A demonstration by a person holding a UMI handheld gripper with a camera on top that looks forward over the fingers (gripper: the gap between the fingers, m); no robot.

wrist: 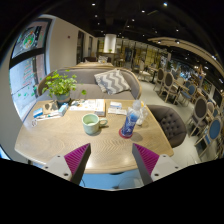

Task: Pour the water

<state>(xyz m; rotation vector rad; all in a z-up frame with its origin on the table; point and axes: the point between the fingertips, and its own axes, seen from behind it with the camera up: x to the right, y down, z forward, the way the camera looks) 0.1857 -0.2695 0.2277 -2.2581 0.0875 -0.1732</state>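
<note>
While we are hovering with the gripper [110, 160] spread wide and empty, the bottle [131, 120] is standing just right of the mug [91, 124]; approaching crookedly, we're risking toppling it.

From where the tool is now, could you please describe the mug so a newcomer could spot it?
On the wooden table, beyond the open tool, stands a pale green mug. It sits left of the blue bottle, shorter and wider than it.
</note>
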